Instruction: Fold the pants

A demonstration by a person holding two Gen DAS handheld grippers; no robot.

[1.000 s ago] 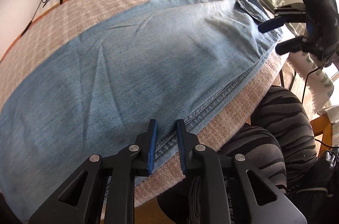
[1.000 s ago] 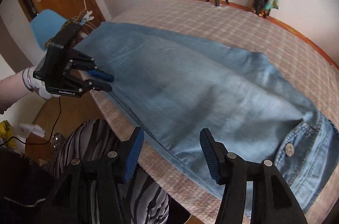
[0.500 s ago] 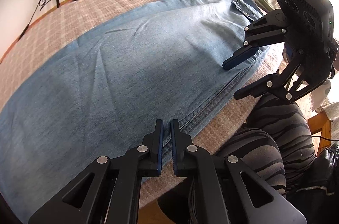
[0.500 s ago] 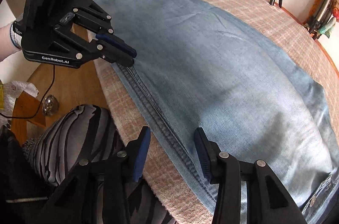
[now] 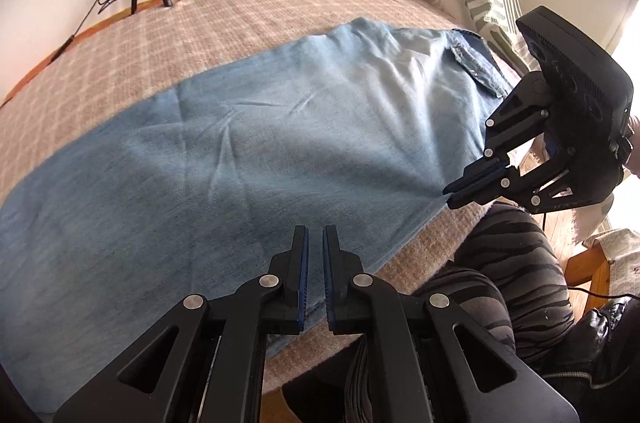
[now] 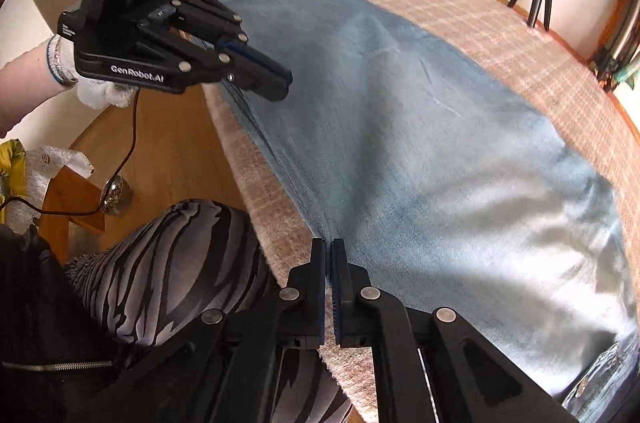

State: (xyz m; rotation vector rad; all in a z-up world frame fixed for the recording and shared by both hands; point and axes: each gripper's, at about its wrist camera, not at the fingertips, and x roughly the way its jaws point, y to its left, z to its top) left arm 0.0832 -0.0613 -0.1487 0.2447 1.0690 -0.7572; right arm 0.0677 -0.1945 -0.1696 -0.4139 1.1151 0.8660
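Two grippers pinch the near seam of the light-blue denim pants spread on the checked blanket: our left gripper and right gripper, both clamped. We judge the denim limp and heavy; seam holds suit it.

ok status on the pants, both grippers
Left gripper shut on near seam of jeans. Right gripper shut on same edge, nearer the waistband. Jeans flat on checked blanket, fold not yet made. Nothing in the way.
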